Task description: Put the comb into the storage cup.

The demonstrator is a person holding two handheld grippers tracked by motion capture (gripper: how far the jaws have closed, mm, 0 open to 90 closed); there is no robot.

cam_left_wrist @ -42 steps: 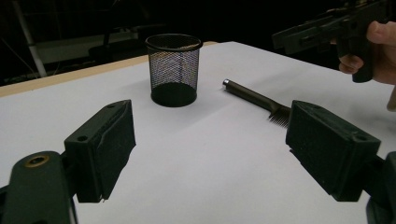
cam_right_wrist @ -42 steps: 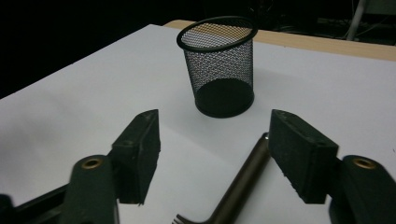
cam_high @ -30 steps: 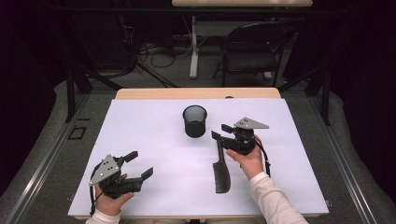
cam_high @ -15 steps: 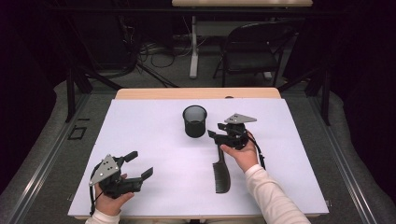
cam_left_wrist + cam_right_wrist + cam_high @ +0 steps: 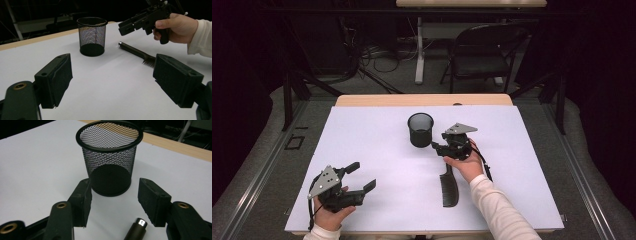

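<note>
A black mesh cup (image 5: 420, 129) stands upright on the white table sheet (image 5: 372, 145), empty inside (image 5: 110, 157). A black comb (image 5: 449, 187) lies flat in front of it, its handle end (image 5: 139, 223) pointing toward the cup. My right gripper (image 5: 436, 146) hovers open just right of the cup and over the comb's handle end, its jaws reaching toward the cup's base. My left gripper (image 5: 361, 177) rests open near the table's front left, with nothing between its jaws. In the left gripper view the cup (image 5: 92, 35), the comb (image 5: 136, 52) and the right gripper (image 5: 126, 25) lie ahead.
A wooden table edge (image 5: 422, 100) shows past the sheet. A folding chair (image 5: 484, 50) and a second table's legs stand on the floor behind. Dark curtains surround the area.
My right gripper has moved left and slightly forward toward the cup and over the comb's handle end. The left gripper has stayed put.
</note>
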